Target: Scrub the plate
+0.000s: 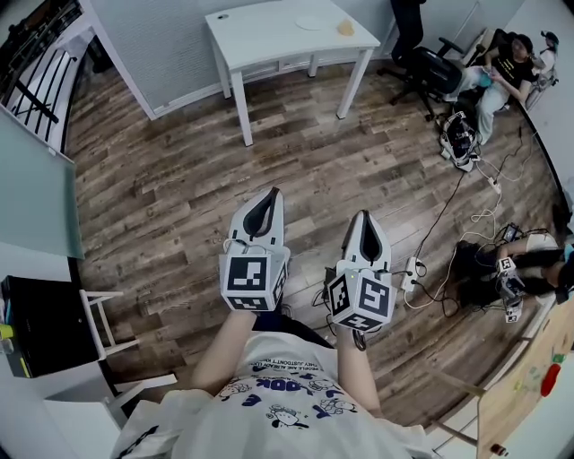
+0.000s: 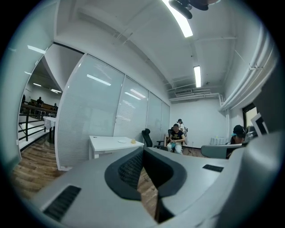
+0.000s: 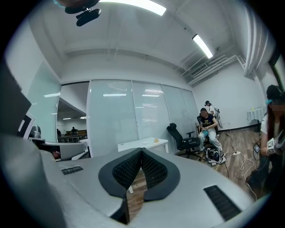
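There are two grippers, both held out level over the wooden floor (image 1: 161, 179). The left gripper (image 1: 272, 194) has its fingers pressed together with nothing between them. The right gripper (image 1: 362, 216) has its fingers pressed together too, and it is also empty.

There is one white tabletop (image 1: 260, 34), well apart from both grippers, across the floor. One plate (image 1: 309, 23) lies on it. One small yellow lump (image 1: 346, 29) lies just beside the plate. There is one black chair (image 1: 429, 68) near the table, and one person (image 1: 504, 61) sits past it.

Only the head view shows the two arms, the printed shirt (image 1: 287, 403) and the wires (image 1: 475, 211) on the floor. Only the two gripper views show the long ceiling lights (image 2: 197, 75) and the glass wall (image 3: 116, 120) behind the table. In them the plate is only a tiny flat shape on the tabletop.
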Tool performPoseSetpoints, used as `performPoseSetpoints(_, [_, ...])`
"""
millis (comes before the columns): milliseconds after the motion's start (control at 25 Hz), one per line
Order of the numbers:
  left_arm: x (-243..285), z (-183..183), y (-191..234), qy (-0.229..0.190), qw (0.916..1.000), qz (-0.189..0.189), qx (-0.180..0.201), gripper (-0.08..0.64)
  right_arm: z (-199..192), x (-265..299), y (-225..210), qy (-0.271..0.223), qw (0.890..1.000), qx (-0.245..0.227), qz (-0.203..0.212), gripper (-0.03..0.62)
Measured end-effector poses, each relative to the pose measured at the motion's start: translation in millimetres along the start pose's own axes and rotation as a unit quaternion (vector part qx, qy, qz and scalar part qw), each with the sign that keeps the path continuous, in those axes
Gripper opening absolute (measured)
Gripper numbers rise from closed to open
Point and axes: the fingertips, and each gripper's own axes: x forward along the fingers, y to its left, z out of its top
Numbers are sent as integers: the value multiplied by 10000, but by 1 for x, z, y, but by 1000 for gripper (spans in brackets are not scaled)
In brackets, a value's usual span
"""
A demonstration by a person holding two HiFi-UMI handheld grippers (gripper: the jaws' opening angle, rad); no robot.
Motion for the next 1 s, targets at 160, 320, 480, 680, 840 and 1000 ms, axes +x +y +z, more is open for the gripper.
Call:
performPoseSetpoints(160, [23,-1,10,31,10000,3,-25,26,0,23,-3,-8,10000,35,-36,6])
performPoseSetpoints(320, [55,2,23,17,10000,-29,-3,26,1,56,-5,-46,9999,80,-60,6])
performPoseSetpoints(480, [94,13,39,-38,10000,-67,-13,26,5,98,-5,-72,9999,113,-98,6])
performPoseSetpoints(680, [145,26,57,-50,9998,-183,22,26,15,149,-3,-181,9995,135,-205,6])
performPoseSetpoints(840, [180,34,70,-57,9996,-280,37,26,20,185,0,-218,9995,113,-220,6])
performPoseSetpoints(1000, [207,36,79,-60,9994,-329,36,26,23,209,-5,-246,9993,106,-255,6])
